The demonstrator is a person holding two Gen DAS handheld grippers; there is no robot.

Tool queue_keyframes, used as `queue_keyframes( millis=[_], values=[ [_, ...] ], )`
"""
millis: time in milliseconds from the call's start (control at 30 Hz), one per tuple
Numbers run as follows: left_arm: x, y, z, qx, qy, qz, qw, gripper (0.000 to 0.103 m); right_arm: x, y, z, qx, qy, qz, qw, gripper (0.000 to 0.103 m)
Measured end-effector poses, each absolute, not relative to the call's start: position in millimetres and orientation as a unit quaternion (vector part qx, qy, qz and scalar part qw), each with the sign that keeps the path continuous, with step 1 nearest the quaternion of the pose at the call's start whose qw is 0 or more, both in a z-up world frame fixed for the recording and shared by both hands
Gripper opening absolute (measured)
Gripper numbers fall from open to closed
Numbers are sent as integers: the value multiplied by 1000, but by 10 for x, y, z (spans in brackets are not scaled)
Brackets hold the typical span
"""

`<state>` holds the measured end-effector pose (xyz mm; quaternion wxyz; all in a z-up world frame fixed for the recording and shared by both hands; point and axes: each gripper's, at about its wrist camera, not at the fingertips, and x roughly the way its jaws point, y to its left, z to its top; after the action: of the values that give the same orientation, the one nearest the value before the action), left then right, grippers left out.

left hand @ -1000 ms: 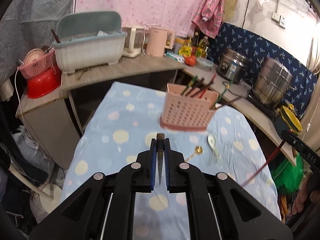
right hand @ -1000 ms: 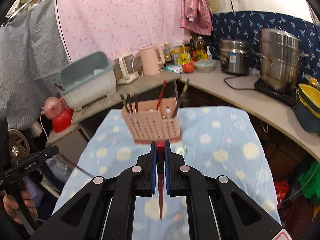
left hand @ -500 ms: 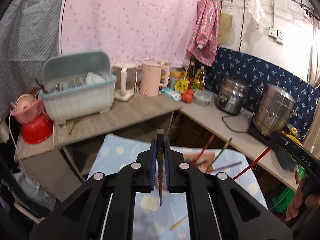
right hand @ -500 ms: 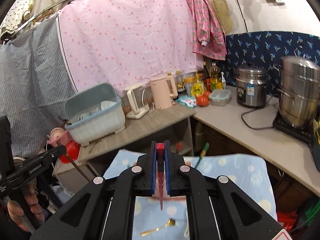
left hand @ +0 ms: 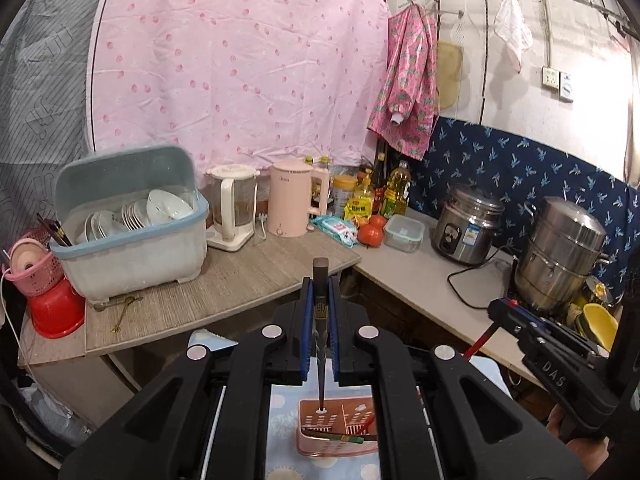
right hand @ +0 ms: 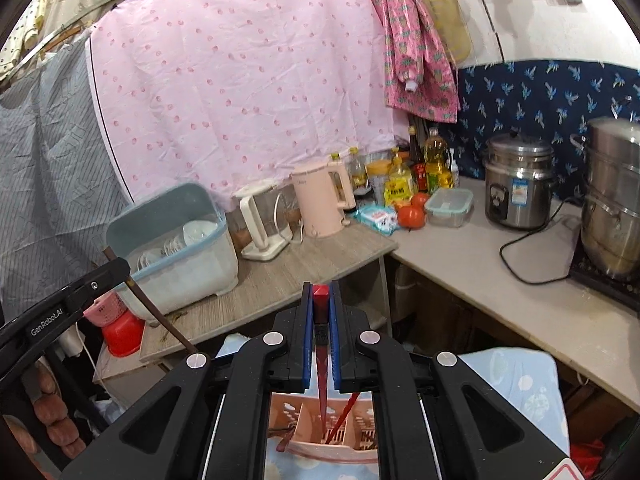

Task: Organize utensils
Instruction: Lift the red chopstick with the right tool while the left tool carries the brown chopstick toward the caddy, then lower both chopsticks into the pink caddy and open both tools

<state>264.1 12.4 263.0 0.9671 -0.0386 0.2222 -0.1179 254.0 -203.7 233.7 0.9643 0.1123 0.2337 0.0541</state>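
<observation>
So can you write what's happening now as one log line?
left gripper: shut on dark chopstick | right gripper: shut on red chopstick | both above pink holder

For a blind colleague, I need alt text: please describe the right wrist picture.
The right tool is shut on a red chopstick whose tip hangs over a pink utensil holder on a blue spotted cloth. Behind is a counter with a dish bin, a pink kettle and a rice cooker.

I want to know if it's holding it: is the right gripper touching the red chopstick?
Touching. The right wrist view shows the right gripper with both blue pads pinching the red chopstick.
</observation>
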Motion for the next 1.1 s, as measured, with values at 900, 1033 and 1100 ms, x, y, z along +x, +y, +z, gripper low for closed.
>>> queue_keyframes(
  millis=[900, 1033, 1100],
  values=[
    [2418, 237, 1572, -39, 305, -73, 949, 56, 1986, -2122, 1561, 101, 284, 18, 953, 43],
    [2224, 259, 1407, -37, 320, -74, 944, 56, 1761, -2156, 1428, 105, 299, 20, 948, 43],
    [2111, 271, 1274, -34, 332, -77, 939, 56, 1644, -2163, 1323, 98, 308, 13, 946, 43]
  ],
)
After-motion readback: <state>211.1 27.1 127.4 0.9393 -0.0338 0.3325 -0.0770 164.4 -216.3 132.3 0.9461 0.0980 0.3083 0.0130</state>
